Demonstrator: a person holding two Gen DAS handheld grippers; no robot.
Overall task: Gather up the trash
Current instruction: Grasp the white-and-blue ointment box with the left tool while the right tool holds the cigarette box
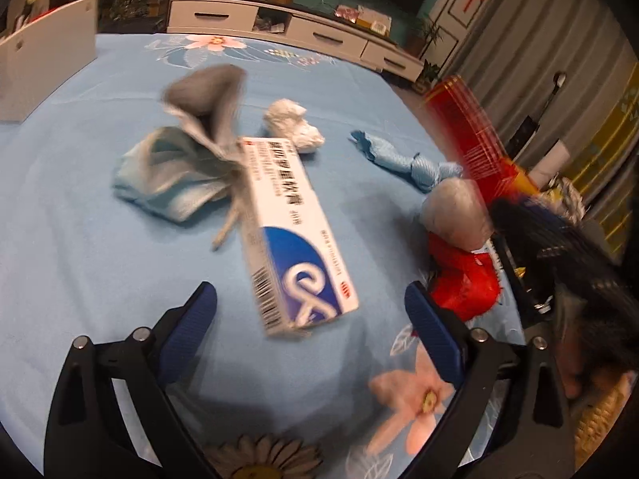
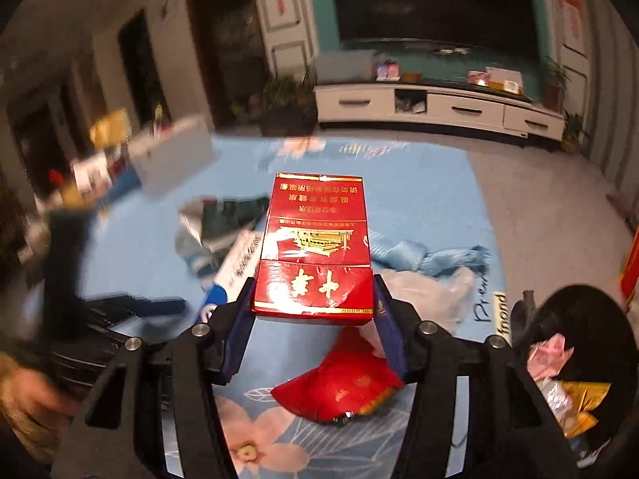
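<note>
Two grippers are at work. The right gripper has its fingers clamped on the near end of a red carton at frame centre, raised above the blue floral desk. The carton looks light, stiff and glossy; a grip across its narrow sides suits it. The left gripper has its fingers apart around a blue-and-white box, not touching. A black bin sits lower right.
</note>
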